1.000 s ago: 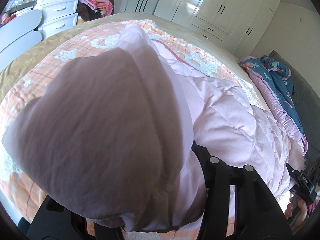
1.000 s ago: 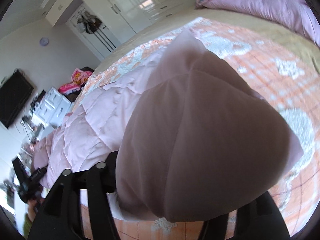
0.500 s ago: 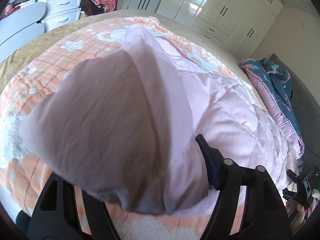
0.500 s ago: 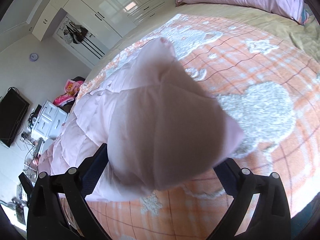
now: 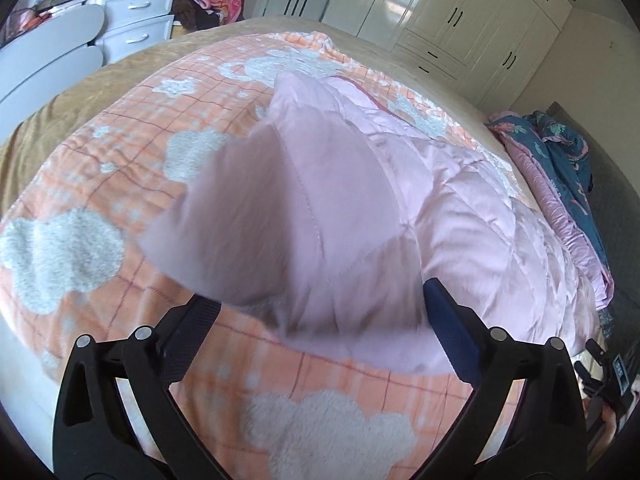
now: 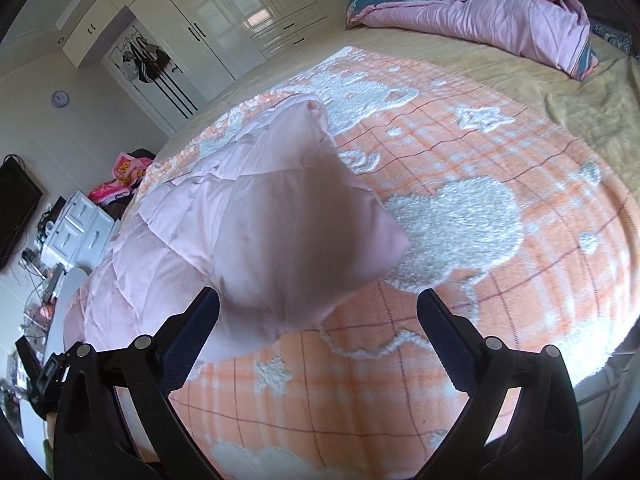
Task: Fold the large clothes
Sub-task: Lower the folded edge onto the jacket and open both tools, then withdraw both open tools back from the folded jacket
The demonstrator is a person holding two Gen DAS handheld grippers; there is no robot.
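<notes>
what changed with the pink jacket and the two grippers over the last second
Both hand-held grippers opened and let go: the left hand-held gripper and right hand-held gripper now have their jaws spread, and the pink quilted jacket has slipped forward out of them, down toward the orange blanket. The blanket and the bedding pile stayed put.

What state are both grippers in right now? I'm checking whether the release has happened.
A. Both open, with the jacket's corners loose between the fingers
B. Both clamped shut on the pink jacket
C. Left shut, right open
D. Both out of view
A: the left gripper and right gripper each show their fingers spread wide, and the pink quilted jacket lies on the orange blanket, unpinched.
</notes>
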